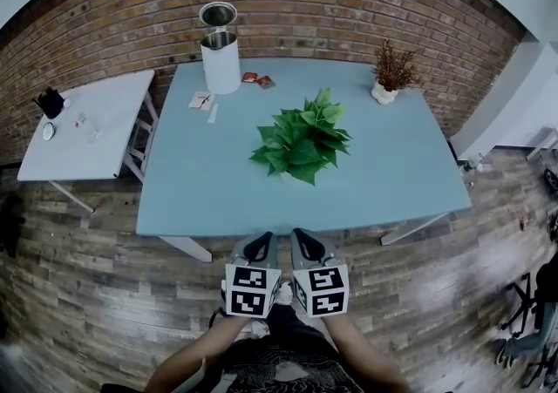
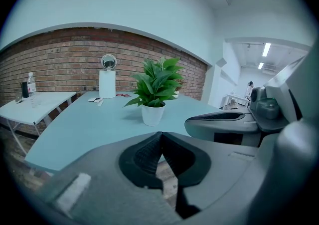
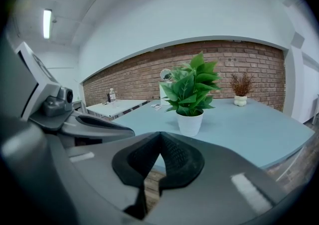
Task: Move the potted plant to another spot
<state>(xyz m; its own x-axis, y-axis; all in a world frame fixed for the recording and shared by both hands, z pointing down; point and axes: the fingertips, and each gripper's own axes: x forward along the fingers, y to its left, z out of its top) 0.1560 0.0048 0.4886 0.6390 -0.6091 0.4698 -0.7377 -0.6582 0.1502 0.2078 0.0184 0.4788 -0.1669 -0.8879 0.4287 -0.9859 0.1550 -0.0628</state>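
Note:
The potted plant [image 1: 301, 143], green leaves in a white pot, stands near the middle of the light blue table [image 1: 209, 199]. My two grippers hang side by side over the floor, just short of the table's front edge: the left gripper [image 1: 260, 247] and the right gripper [image 1: 307, 246]. The plant [image 2: 154, 89] is ahead of the left gripper [image 2: 160, 134], whose pads meet with nothing between them. The right gripper [image 3: 160, 134] is also shut and empty, with the plant [image 3: 192, 92] straight in front of it and well apart.
A white cylindrical bin [image 1: 220, 56] stands at the table's far left, with small red items [image 1: 257, 79] and cards [image 1: 202, 101] beside it. A dried plant in a small pot [image 1: 392, 73] sits at the far right. A white side table [image 1: 87, 125] is to the left. Brick wall behind.

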